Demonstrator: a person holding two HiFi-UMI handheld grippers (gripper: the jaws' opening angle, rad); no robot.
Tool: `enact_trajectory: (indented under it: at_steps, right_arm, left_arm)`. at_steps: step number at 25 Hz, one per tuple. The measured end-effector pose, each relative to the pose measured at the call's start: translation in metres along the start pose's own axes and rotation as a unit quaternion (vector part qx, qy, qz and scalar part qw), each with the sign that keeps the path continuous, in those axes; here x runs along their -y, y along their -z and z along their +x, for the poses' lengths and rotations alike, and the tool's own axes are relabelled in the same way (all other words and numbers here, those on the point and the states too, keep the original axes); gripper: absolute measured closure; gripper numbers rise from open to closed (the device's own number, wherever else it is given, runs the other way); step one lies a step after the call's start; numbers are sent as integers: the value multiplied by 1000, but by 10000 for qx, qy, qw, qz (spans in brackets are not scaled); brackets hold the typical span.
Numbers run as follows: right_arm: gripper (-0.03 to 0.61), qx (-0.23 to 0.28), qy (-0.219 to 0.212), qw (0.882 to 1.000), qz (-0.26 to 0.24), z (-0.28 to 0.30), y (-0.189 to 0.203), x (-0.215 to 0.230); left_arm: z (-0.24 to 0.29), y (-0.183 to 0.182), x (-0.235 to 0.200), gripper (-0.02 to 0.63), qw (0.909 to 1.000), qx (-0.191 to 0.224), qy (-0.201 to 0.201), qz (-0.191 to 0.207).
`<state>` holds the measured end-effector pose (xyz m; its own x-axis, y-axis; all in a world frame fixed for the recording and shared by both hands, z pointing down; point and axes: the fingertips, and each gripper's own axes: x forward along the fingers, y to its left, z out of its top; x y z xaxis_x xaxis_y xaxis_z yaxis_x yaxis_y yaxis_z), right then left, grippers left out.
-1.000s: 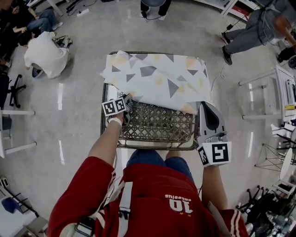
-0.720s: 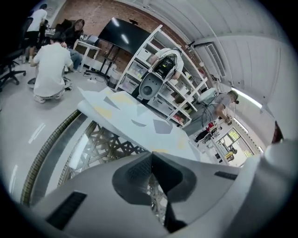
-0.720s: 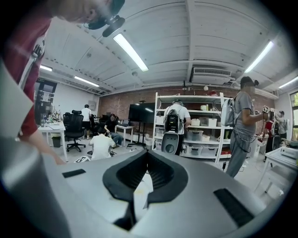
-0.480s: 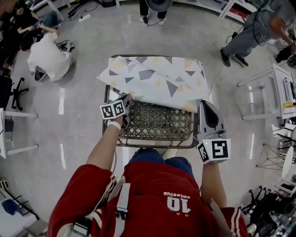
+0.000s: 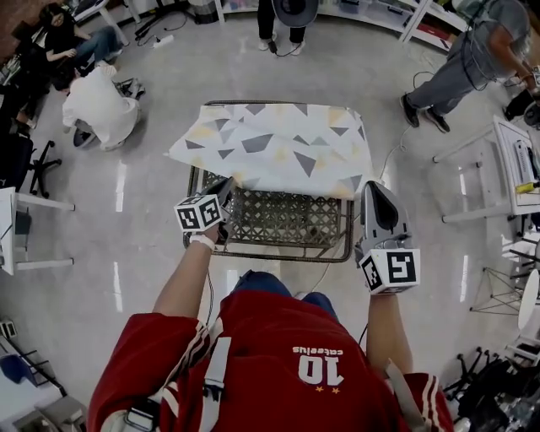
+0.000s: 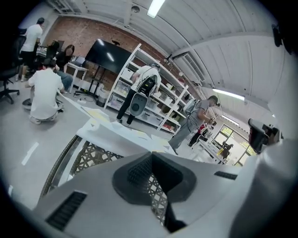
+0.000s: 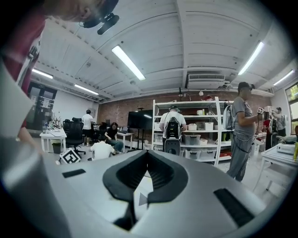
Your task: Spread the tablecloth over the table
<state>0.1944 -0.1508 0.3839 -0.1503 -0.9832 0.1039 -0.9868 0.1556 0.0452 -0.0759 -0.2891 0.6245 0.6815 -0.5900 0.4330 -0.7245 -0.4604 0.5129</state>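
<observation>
The tablecloth [image 5: 278,148], white with grey and yellow triangles, covers the far half of the metal lattice table [image 5: 287,221]; its left corner hangs out past the table's side. My left gripper [image 5: 226,187] is shut at the cloth's near left edge. In the left gripper view that edge [image 6: 116,132] runs straight into the closed tips [image 6: 151,155], with bare lattice below. My right gripper [image 5: 375,187] is shut on the near right corner. A strip of patterned cloth [image 7: 139,193] shows between the right gripper's [image 7: 147,155] pads in the right gripper view.
A person in white crouches on the floor at far left [image 5: 101,105]. Another person stands beyond the table [image 5: 283,13], and one stands at the far right [image 5: 472,59]. White tables [image 5: 515,169] flank the right side. A cable [image 5: 392,152] lies on the floor by the table's right edge.
My left gripper has risen at the cloth's near left edge, and the cloth's left side has lifted and spread outward past the table. The right gripper has moved back a little with its corner.
</observation>
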Motion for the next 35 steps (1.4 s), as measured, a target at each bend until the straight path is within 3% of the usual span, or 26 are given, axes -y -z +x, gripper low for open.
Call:
enact_trajectory:
  at_steps: [14,24,35]
  right_arm:
    - [565,296,-115,9993,215,-94,0,4]
    - [565,464,-279,9983,213,-139,-2,-2]
    - [565,487,-199,9981,330,-193,10,11]
  left_arm:
    - [-89,42,59,607,9980,385,-333,369]
    - [-126,78,103,607,9937,520,-440,895]
    - [-155,95,142,607,9916,676,-541,956]
